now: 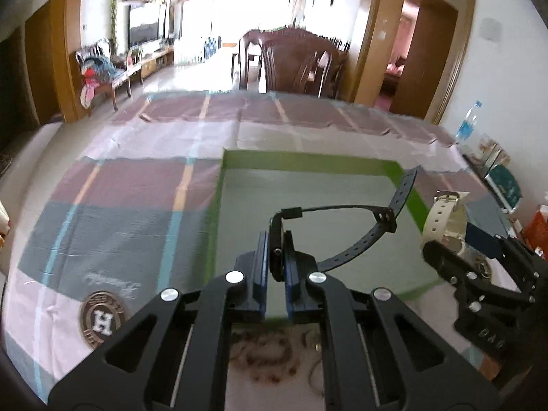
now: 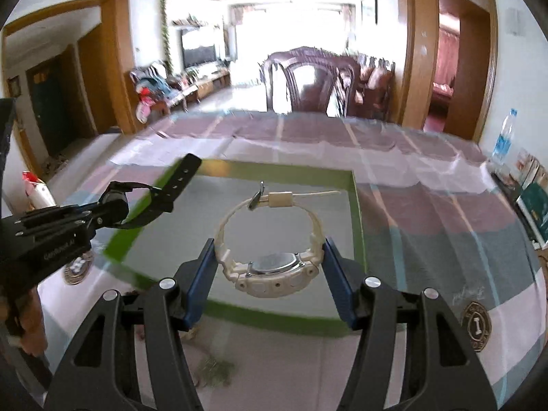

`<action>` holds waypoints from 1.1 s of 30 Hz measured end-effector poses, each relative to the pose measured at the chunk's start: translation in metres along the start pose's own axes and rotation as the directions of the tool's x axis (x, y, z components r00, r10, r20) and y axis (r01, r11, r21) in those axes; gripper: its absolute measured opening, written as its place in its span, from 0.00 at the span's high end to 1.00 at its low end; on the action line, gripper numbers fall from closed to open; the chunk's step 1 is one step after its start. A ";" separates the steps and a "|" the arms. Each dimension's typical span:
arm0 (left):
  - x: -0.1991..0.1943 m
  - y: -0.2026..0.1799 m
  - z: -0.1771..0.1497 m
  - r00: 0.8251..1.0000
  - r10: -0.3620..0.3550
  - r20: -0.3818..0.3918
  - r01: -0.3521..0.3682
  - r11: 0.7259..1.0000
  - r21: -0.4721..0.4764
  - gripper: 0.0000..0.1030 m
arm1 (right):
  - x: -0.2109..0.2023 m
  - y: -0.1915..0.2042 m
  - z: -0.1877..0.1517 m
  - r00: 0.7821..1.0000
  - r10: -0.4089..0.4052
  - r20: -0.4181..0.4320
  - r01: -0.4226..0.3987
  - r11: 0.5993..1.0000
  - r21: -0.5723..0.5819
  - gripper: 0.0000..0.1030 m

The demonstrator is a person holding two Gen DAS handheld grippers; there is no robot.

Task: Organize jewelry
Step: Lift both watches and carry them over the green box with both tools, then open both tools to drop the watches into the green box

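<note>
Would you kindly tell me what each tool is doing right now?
Left tool: closed on the black watch.
Right tool: closed on the cream watch.

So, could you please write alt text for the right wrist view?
The right gripper holds a cream watch above a green tray on a checked tablecloth. At left, the left gripper holds a black watch over the tray's edge.

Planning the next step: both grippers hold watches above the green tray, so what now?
Probably lower the left gripper, shut on the black watch, into the green tray; the tray floor beneath looks bare, and the right gripper holds the white watch.
</note>
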State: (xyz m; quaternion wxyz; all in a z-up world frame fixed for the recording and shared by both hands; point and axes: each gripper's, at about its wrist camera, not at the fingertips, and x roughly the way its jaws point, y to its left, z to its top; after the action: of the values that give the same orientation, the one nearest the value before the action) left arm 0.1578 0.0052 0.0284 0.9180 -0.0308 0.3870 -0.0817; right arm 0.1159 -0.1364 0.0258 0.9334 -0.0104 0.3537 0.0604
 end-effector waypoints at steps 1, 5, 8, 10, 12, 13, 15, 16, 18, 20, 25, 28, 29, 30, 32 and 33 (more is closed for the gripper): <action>0.007 -0.002 0.001 1.000 0.007 -0.013 -0.007 1.000 -0.001 0.92 | 0.010 -0.002 0.000 1.000 -0.009 -0.014 0.009 1.000 0.005 0.42; 0.031 -0.005 -0.001 0.999 0.026 -0.044 -0.026 1.000 -0.007 0.88 | 0.031 -0.007 -0.004 0.999 -0.009 -0.049 0.011 0.999 0.038 0.41; 0.029 -0.006 -0.003 0.999 0.029 -0.030 -0.030 0.999 -0.021 0.55 | 0.035 -0.009 -0.008 0.998 -0.005 -0.059 0.008 0.999 0.053 0.38; 0.019 -0.005 -0.006 1.000 0.029 -0.005 -0.029 0.999 -0.013 0.51 | 0.027 -0.011 -0.008 0.999 -0.004 -0.046 0.007 0.998 0.062 0.29; 0.006 -0.003 -0.012 0.999 0.037 0.010 -0.037 0.999 0.003 0.47 | 0.008 -0.016 -0.010 1.000 0.017 -0.018 -0.016 0.997 0.080 0.27; -0.004 -0.001 -0.018 0.999 0.047 0.018 -0.047 0.999 0.009 0.47 | -0.002 -0.018 -0.013 1.000 0.028 -0.009 -0.027 0.996 0.086 0.27; -0.022 0.007 -0.033 0.997 0.071 0.026 -0.071 0.997 0.011 0.44 | -0.023 -0.021 -0.023 0.999 0.046 -0.002 -0.046 0.995 0.090 0.27; -0.029 0.012 -0.039 0.997 0.075 0.029 -0.076 0.997 0.009 0.44 | -0.032 -0.022 -0.030 0.998 0.056 -0.005 -0.056 0.995 0.087 0.27; -0.039 0.024 -0.057 0.996 0.091 0.023 -0.091 0.996 0.001 0.44 | -0.043 -0.019 -0.046 0.996 0.086 -0.026 -0.084 0.994 0.065 0.27; -0.039 0.034 -0.073 0.994 0.111 -0.005 -0.111 0.994 -0.016 0.44 | -0.040 -0.014 -0.062 0.991 0.114 -0.075 -0.111 0.993 0.042 0.36; -0.017 0.051 -0.100 0.988 0.107 -0.109 -0.113 0.993 -0.047 0.46 | -0.016 0.009 -0.090 0.970 0.151 -0.193 -0.153 0.988 0.007 0.50; -0.005 0.049 -0.102 0.988 0.083 -0.132 -0.090 0.995 -0.046 0.46 | -0.004 0.023 -0.092 0.959 0.180 -0.218 -0.182 0.983 0.010 0.50; -0.002 0.047 -0.103 0.987 0.079 -0.136 -0.086 0.995 -0.043 0.46 | -0.003 0.027 -0.093 0.957 0.186 -0.221 -0.190 0.982 0.004 0.50; 0.003 0.045 -0.103 0.986 0.080 -0.146 -0.086 0.996 -0.037 0.46 | 0.001 0.034 -0.093 0.957 0.183 -0.224 -0.190 0.982 -0.009 0.50; 0.012 0.039 -0.105 0.984 0.075 -0.162 -0.079 0.997 -0.022 0.46 | 0.007 0.042 -0.092 0.959 0.158 -0.235 -0.170 0.985 -0.030 0.50; 0.015 0.036 -0.107 0.983 0.067 -0.171 -0.071 0.997 -0.016 0.52 | 0.010 0.045 -0.094 0.958 0.150 -0.242 -0.164 0.986 -0.041 0.52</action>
State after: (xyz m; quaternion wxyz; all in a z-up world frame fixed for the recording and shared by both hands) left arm 0.0964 0.0388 -0.0612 0.8834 -0.0202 0.4658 -0.0480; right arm 0.0561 -0.0966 -0.0499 0.8756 -0.0176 0.4610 0.1434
